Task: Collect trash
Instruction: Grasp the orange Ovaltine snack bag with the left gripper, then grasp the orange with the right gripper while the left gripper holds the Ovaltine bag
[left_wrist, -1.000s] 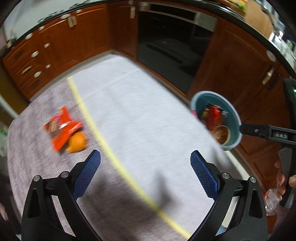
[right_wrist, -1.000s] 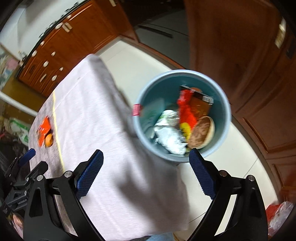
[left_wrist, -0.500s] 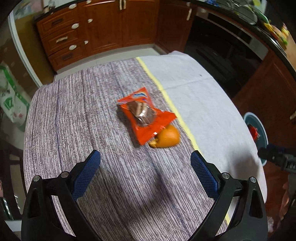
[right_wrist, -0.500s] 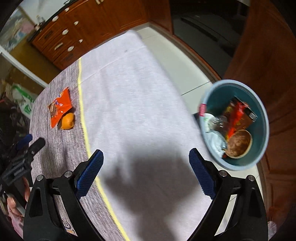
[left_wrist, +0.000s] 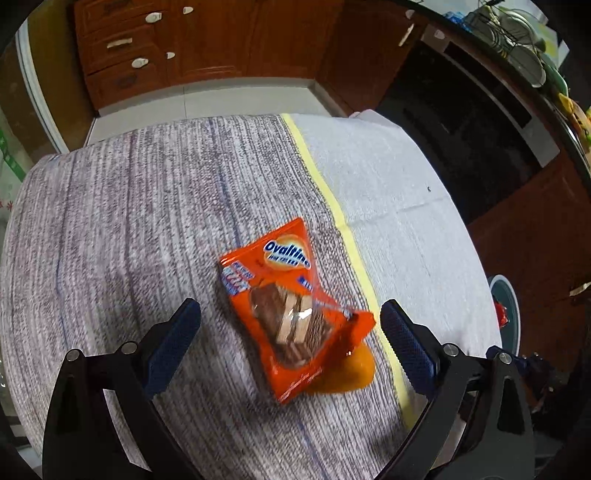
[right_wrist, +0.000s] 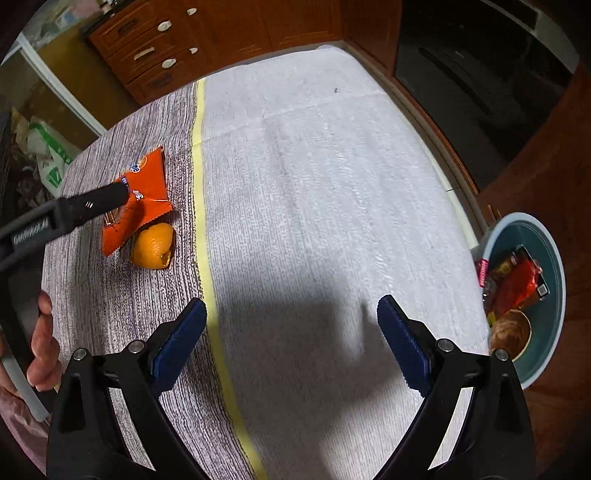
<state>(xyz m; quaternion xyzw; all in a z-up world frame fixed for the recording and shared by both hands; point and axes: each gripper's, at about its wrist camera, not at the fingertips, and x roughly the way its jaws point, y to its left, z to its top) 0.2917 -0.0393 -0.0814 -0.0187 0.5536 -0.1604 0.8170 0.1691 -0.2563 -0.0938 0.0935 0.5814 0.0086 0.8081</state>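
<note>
An orange Ovaltine snack wrapper lies on the striped grey half of the tablecloth, partly covering a piece of orange peel. My left gripper is open, its blue pads standing either side of the wrapper just above it. The right wrist view shows the same wrapper and peel at the left, with the left gripper's finger across the wrapper. My right gripper is open over the white half of the cloth with nothing between its fingers. The teal trash bin stands on the floor at the right, holding wrappers.
A yellow stripe divides the tablecloth. Brown wooden cabinets with drawers and a dark oven front ring the table. A hand shows at the left edge. The bin's rim peeks past the table's right edge.
My left gripper swung left from the bin side and closed in over the wrapper and peel. My right gripper moved from above the bin to over the table. Both stayed open.
</note>
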